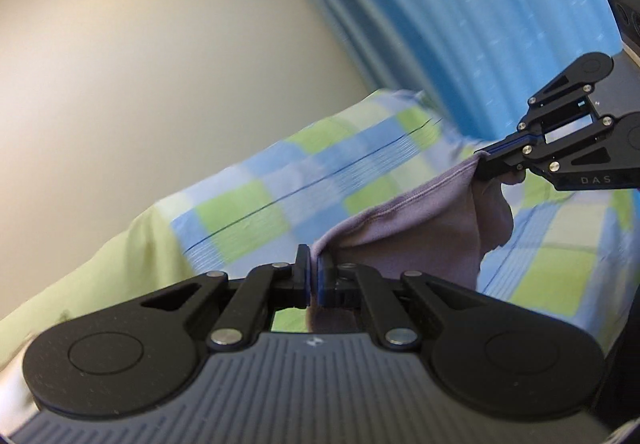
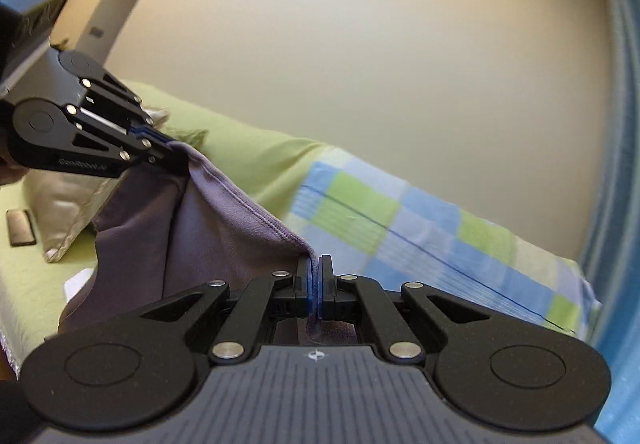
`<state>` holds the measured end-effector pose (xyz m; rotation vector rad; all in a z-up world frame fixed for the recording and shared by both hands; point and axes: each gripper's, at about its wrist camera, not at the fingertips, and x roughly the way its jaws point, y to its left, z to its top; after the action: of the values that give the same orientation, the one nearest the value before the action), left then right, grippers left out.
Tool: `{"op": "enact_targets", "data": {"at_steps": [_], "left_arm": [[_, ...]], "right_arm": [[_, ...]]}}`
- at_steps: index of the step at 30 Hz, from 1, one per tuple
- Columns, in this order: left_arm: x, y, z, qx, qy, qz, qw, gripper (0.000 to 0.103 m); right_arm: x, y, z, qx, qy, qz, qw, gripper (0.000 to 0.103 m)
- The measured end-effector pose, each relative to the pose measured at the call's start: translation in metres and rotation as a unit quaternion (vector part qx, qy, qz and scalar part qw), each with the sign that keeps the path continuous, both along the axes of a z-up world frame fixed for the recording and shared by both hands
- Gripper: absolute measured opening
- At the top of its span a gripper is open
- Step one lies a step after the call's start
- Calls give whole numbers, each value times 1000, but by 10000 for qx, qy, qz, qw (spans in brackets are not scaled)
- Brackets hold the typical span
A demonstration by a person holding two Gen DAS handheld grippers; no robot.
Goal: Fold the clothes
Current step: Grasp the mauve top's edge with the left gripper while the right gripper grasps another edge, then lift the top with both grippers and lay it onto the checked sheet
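Note:
A lilac garment (image 1: 420,228) hangs lifted above the bed, its stitched hem stretched taut between both grippers. My left gripper (image 1: 314,264) is shut on one corner of the hem; the same gripper (image 2: 176,154) shows at the left of the right wrist view. My right gripper (image 2: 316,276) is shut on the other corner, and it appears at the right of the left wrist view (image 1: 486,160). Below the hem the garment (image 2: 168,228) sags in loose folds toward the bed.
A blue, green and white checked quilt (image 1: 304,180) (image 2: 400,220) lies bunched behind the garment on a light green sheet (image 2: 248,148). A silvery pillow (image 2: 68,208) and a dark flat object (image 2: 20,228) lie at left. A beige wall and blue curtain (image 1: 460,24) stand behind.

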<state>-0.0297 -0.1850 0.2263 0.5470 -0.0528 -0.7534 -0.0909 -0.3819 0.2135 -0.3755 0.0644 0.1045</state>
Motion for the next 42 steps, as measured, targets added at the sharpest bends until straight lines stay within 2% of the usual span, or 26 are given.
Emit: {"op": "enact_targets", "data": {"at_steps": [3,6,10,13,14,15,16,17,18,19,21,24,27,29,32,34,36,37,38,39,42], "left_arm": [[20,-56,0,143,187,-403,9989,2],[61,-121,-23,413,437,-643,9961,2],[138,-209,-104,577,1284,-773,9870,4],[195,-261,-175,765,2020,-672,9741,8],[208,-273,-194,836,2238,-618,9691,13],[219,-279,-212,868,2436,-549,9644,15],[225,-278,-225,835,2572,-509,9614,15],[226,-273,-234,787,2666,-546,9590,15],[224,-264,-241,788,2718,-589,9573,24],[220,-251,-246,829,2721,-610,9567,28],[212,-226,-252,899,2732,-548,9562,31],[195,-178,-247,895,2983,-520,9488,34],[173,-130,-242,850,3146,-456,9443,45],[157,-107,-242,883,3206,-400,9423,45],[131,-86,-244,1023,3002,-336,9478,45],[120,-78,-247,999,3013,-357,9476,46],[111,-73,-249,979,3048,-394,9466,47],[108,-71,-250,984,3040,-393,9468,47],[106,-68,-250,976,3037,-386,9470,47],[104,-66,-250,952,3036,-373,9473,48],[98,-63,-244,880,2986,-411,9494,56]], "right_arm": [[-5,-38,7,135,-24,-423,9990,0],[23,-80,-6,130,204,-894,9957,0],[95,-143,-56,247,920,-1469,9846,0],[150,-190,-103,210,1587,-1820,9702,1],[158,-207,-125,182,1856,-1990,9621,1],[166,-224,-146,154,2122,-2157,9530,12],[169,-234,-162,146,2313,-2210,9473,16],[162,-228,-166,178,2356,-2043,9500,16],[155,-223,-169,209,2399,-1876,9523,18],[148,-217,-173,240,2442,-1708,9543,22],[134,-207,-180,303,2524,-1371,9574,23],[113,-191,-191,396,2642,-863,9598,33],[88,-148,-193,38,2918,42,9565,44],[72,-112,-192,-205,3137,582,9475,45],[64,-73,-196,-321,3307,869,9392,46],[70,-55,-202,-538,3312,823,9384,46],[83,-51,-207,-510,3368,694,9376,46],[94,-56,-207,-336,3443,611,9363,41],[104,-61,-207,-130,3530,532,9340,29],[110,-68,-205,170,3620,461,9309,3],[112,-96,-179,1184,3478,210,9298,0]]}}
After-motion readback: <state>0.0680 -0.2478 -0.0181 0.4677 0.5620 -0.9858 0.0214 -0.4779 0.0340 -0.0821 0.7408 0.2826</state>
